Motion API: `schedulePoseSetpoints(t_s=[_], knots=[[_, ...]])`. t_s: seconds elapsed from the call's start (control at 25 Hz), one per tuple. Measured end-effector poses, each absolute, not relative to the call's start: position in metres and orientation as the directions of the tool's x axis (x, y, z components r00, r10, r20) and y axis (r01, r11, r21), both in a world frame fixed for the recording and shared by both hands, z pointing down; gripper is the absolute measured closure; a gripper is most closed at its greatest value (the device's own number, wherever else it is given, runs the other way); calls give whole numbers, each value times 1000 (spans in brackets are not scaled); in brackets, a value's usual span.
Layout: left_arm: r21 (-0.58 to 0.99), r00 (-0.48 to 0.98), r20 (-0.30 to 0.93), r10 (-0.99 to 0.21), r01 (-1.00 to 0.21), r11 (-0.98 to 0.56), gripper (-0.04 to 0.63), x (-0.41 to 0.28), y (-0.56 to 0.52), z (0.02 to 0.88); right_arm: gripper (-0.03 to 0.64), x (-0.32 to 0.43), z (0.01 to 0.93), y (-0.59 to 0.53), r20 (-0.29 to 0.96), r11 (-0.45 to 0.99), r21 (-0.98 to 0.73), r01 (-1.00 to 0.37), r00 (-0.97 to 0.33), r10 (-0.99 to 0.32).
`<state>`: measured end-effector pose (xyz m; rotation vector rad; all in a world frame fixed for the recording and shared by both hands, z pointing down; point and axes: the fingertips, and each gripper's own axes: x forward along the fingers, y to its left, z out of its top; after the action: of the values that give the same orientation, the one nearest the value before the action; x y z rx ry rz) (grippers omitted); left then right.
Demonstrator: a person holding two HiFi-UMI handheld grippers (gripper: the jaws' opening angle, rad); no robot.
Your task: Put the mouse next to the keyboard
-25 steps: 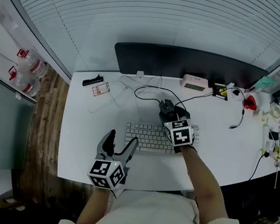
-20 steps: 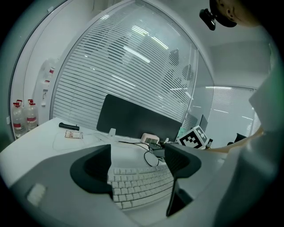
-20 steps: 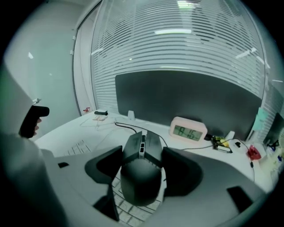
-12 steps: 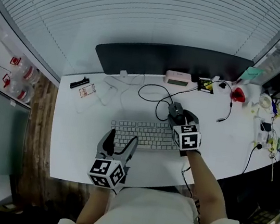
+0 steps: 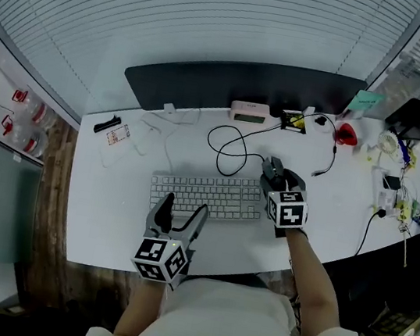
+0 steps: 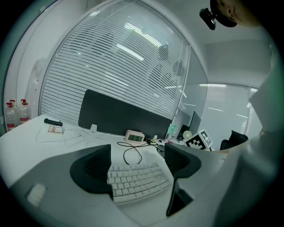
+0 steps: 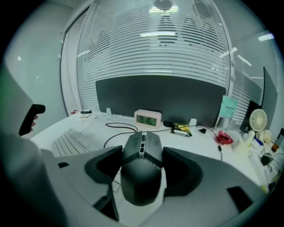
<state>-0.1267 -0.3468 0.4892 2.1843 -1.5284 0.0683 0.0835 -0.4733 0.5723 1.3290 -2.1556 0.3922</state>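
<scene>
In the head view, my right gripper (image 5: 274, 175) is over the white desk (image 5: 109, 203), just past the right end of the keyboard (image 5: 205, 196). Its jaws stand fairly wide, closed on the dark mouse (image 5: 274, 168). The mouse's black cable (image 5: 230, 139) loops away toward the far side, where a small clock (image 5: 249, 111) sits in front of the dark screen. My left gripper (image 5: 179, 215) hangs over the keyboard's near edge, toward its left half, jaws parted.

The left gripper view shows my two dark pads spread wide with nothing between them. The keyboard (image 6: 137, 181) lies on the desk beyond them, and the clock (image 6: 134, 136) sits farther off.

In the right gripper view, the mouse (image 7: 142, 150) fills the gap and both pads press its sides. The keyboard (image 7: 73, 141) lies to the left of it, close by. I cannot tell whether the mouse rests on the desk or is held just above it.
</scene>
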Motion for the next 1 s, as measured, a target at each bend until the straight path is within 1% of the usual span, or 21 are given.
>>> schedulePoseSetpoints(t_s=[0.56, 1.0], knots=[[336, 365, 330, -871, -907, -253, 230, -81, -322, 496, 330, 171, 609, -445, 650, 382, 36, -924, -268, -711], [324, 349, 352, -869, -916, -237, 230, -55, -305, 498, 330, 212, 643, -428, 695, 340, 15, -940, -235, -680]])
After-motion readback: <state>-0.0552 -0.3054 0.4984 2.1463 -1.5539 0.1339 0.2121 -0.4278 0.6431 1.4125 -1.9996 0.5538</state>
